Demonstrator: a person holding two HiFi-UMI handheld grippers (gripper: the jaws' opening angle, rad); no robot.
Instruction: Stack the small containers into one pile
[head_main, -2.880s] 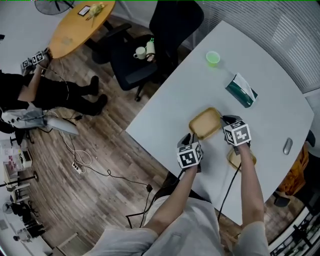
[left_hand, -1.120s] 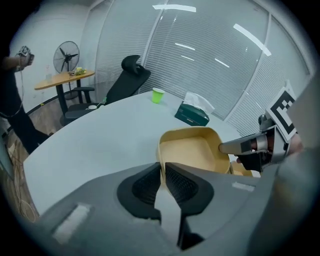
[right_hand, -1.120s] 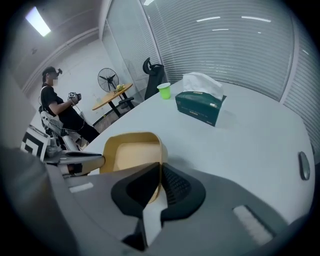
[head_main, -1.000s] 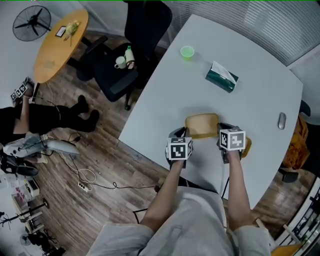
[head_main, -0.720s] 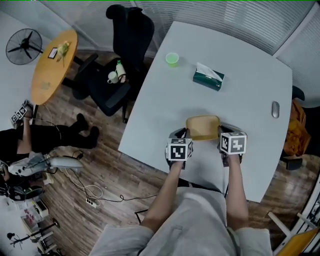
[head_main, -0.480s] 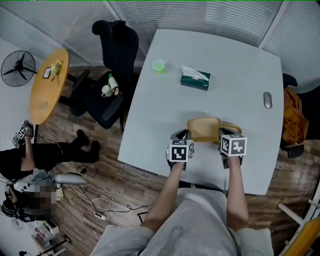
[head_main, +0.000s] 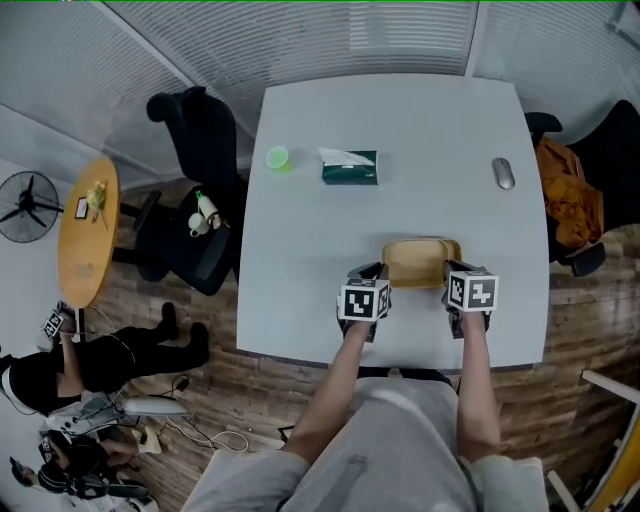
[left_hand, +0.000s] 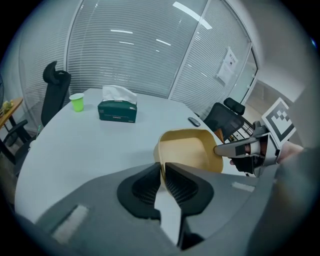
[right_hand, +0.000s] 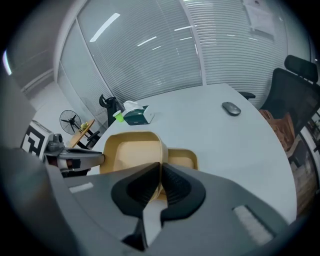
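**Left hand-held gripper** (left_hand: 163, 170): jaws narrow, pinched on the near-left rim of the held container (left_hand: 187, 150), with the thin wall clamped between the ribbed pads.

**Right hand-held gripper** (right_hand: 161, 172): the same narrow pinch, on the opposite rim of the same container. It is a two-point hold, one gripper on each side.

**Held container:** tan, shallow, rounded-rectangular, mouth up, empty. It sits between the two grippers near the front edge of the tabletop (head_main: 400, 150). It appears to be carried slightly clear of the surface, though contact cannot be ruled out.

**Second container** (right_hand: 182, 159): same tan kind, resting on the tabletop just beyond the right jaws. In the right gripper view its near side is partly overlapped by the held one. It is not yet nested.

**Further out:** a green tissue box (head_main: 349, 167), a green cup (head_main: 277, 158) and a mouse (head_main: 503, 173) lie well apart, toward the far side. None is in the way.

**Step in hand (judgement):** bring the held container over the second one and seat it inside.

**Doing it well:**
- Keep both grippers at matched height so the tray stays level.
- Shift it toward the right until the two outlines coincide.
- Align the long sides before lowering.
- Lower straight down. The thin rim may flex, so the pinch should not be tightened.
- Release both sides together once the rims meet.

**Risk:** a skewed descent could push the free container across the tabletop.
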